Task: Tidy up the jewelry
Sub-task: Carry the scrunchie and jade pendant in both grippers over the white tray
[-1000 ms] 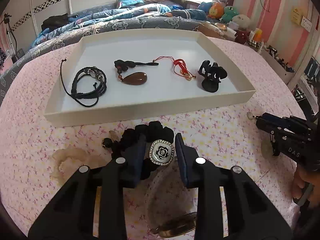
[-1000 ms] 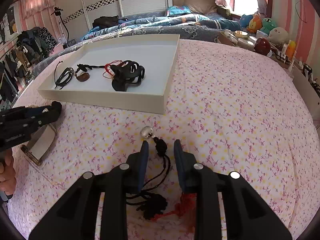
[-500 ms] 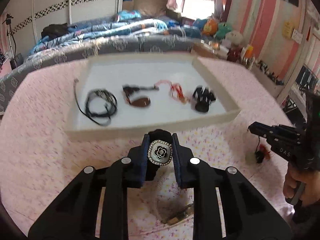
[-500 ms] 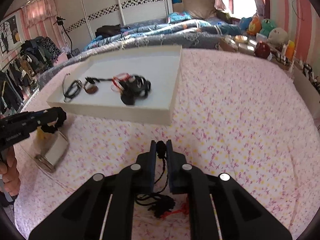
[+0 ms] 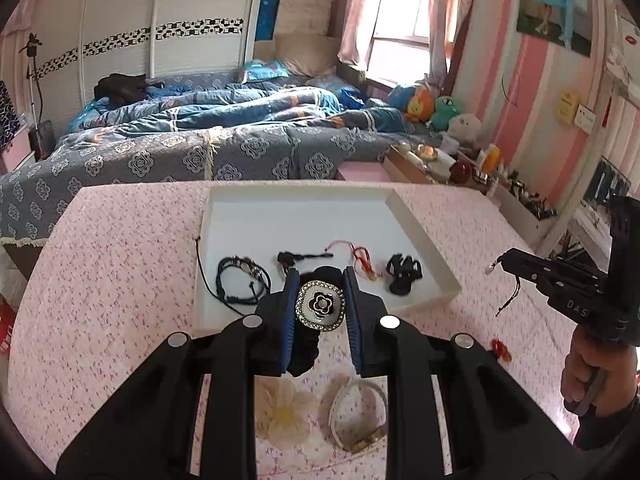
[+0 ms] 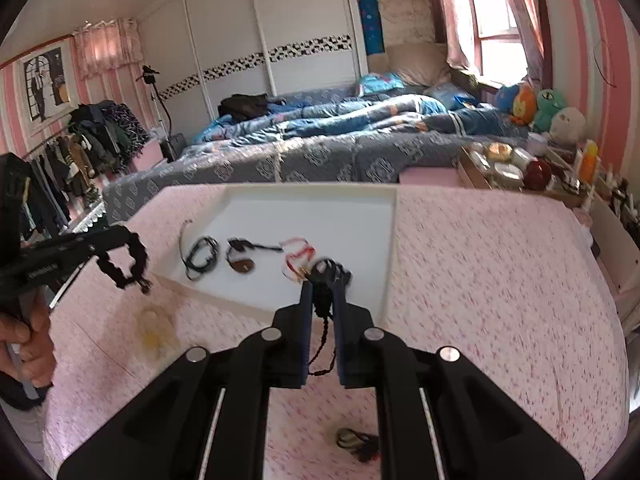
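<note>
My left gripper is shut on a black scrunchie with a round flower brooch and holds it above the table, just short of the white tray. My right gripper is shut on a black corded necklace whose cord and red tassel hang below it, near the tray's front edge. In the tray lie a black cord bracelet, a brown pendant, a red string piece and a black hair claw.
On the pink floral tablecloth lie a translucent flower-shaped hair piece, a white-strap watch and a small red charm. A bed stands behind the table, and cluttered shelves at the right.
Both grippers closed on their items and lifted them off the table. The left one rose with the scrunchie, the right one with the necklace, both toward the tray.
</note>
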Demonstrator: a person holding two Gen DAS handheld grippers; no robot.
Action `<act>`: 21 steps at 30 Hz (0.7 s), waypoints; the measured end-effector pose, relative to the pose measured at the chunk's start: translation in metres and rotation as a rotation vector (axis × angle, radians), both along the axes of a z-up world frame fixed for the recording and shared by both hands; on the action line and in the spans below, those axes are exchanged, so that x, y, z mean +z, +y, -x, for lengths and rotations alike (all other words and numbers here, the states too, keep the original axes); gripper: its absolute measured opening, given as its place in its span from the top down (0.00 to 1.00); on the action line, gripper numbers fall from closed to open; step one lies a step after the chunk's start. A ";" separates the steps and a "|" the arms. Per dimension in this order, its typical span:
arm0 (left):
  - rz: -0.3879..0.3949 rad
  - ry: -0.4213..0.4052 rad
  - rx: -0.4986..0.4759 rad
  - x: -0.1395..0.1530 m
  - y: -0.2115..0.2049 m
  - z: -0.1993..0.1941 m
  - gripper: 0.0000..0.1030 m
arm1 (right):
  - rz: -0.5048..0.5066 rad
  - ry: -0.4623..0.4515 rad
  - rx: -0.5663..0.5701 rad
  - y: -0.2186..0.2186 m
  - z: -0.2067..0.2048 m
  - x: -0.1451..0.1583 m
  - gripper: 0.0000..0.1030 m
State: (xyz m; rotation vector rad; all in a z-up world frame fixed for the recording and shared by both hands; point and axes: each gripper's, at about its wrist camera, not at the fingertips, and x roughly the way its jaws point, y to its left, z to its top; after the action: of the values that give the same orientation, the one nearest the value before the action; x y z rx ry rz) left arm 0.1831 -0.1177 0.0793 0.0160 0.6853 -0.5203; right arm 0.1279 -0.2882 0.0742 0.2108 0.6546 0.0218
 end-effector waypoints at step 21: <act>-0.021 -0.023 0.069 -0.015 -0.022 -0.062 0.80 | -0.016 -0.046 0.067 0.036 -0.086 0.014 0.91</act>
State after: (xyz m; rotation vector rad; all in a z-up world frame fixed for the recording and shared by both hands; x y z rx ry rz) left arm 0.2450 -0.1399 0.0639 0.0178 0.6661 -0.4460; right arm 0.2140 -0.2527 0.0885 0.2030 0.6160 0.0963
